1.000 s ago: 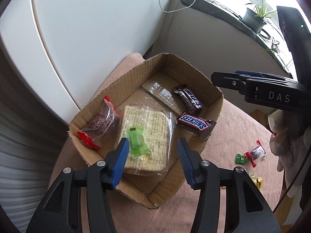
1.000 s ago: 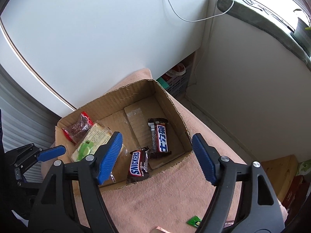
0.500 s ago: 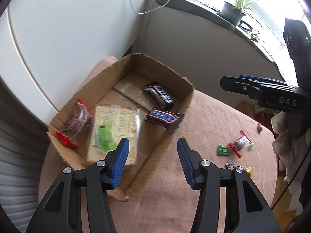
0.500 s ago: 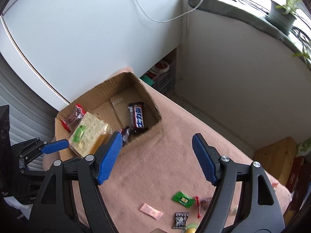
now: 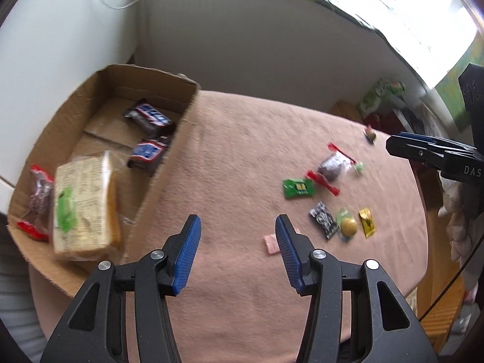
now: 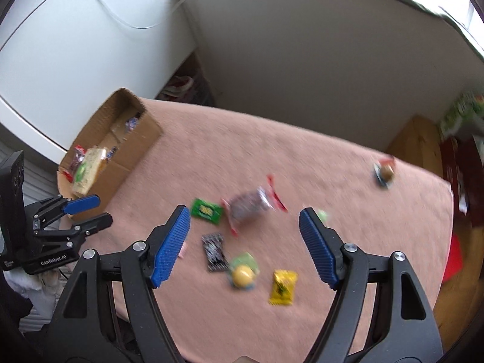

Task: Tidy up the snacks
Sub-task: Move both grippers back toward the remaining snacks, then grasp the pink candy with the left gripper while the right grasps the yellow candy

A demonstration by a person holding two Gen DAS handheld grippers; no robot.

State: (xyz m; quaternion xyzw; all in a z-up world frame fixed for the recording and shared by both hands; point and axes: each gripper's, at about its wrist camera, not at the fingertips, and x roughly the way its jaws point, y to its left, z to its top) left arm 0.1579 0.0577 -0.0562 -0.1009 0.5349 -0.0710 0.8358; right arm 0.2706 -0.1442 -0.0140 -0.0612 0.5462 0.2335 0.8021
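Snacks split between two spots. Far left, box (image 5: pixel 181 139) sits on the pink cloth (image 5: pixel 230 157) and already holds a red-ended packet (image 5: pixel 37 193), a big cracker pack (image 5: pixel 84 205) with a green candy (image 5: pixel 65 211) on it, and two Snickers bars (image 5: pixel 149 118). So roughly half done by my read.

Middle: left gripper (image 5: pixel 235 242) hovers over bare cloth just beside the box, jaws spread, nothing in them. A pink wrapper (image 5: pixel 270 243) lies by its right finger.

Right of that, the loose pile left to move: green packet (image 6: pixel 206 210), clear bag with red ends (image 6: pixel 249 205), black packet (image 6: pixel 215 251), round yellow candy (image 6: pixel 242 273), yellow sachet (image 6: pixel 282 287), one small candy (image 6: pixel 384 171) off alone toward the far right edge. A pale green bit sits near the bag, too blurred to name.

Right gripper (image 6: pixel 244 249) hangs above this pile, jaws wide apart, empty. Black packet and round candy fall between its fingers in view; likely next picks.
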